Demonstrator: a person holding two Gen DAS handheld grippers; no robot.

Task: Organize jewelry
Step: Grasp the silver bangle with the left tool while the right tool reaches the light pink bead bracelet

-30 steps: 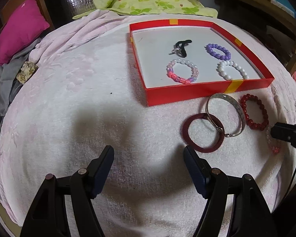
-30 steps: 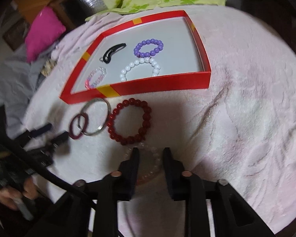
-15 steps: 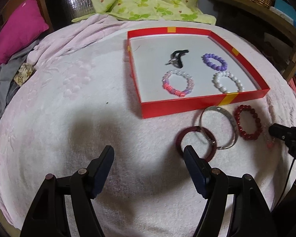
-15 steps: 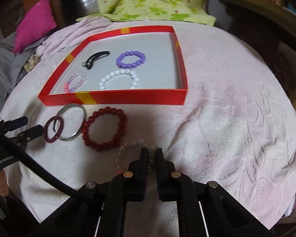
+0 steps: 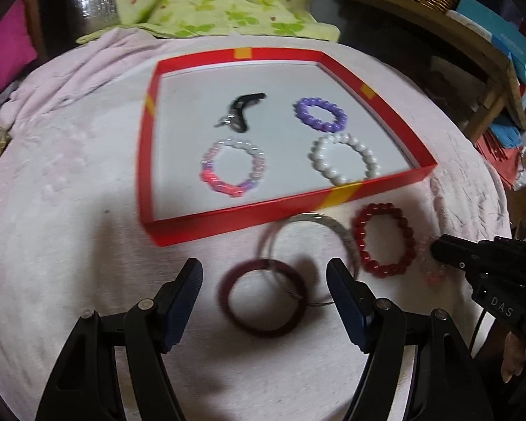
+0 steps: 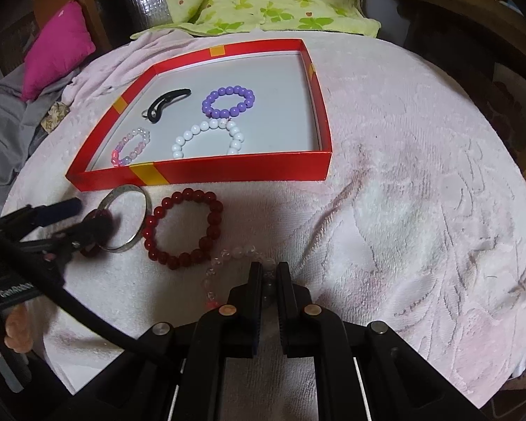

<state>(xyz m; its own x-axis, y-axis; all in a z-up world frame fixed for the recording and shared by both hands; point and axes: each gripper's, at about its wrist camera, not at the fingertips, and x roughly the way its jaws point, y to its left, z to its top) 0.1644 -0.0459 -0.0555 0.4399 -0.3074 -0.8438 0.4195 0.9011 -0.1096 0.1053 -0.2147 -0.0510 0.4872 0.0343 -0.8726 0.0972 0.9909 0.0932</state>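
glossy red cardboard tray (image 6: 249, 172) on rough terry towel (image 6: 403, 210)

Three beaded bracelets (image 6: 228, 102) and one black clip (image 6: 166, 103) lie in one red tray (image 6: 235, 172). At its six o'clock: two beaded bracelets (image 6: 184, 229) and two bangles (image 5: 263, 298).

Both wrist views look steeply down, close, sharing the red tray (image 5: 249, 221).

Right gripper (image 6: 270, 277) has closed on the clear bead bracelet (image 6: 228, 259) (left gripper (image 5: 264, 280) now straddles the maroon ring (image 5: 263, 298))
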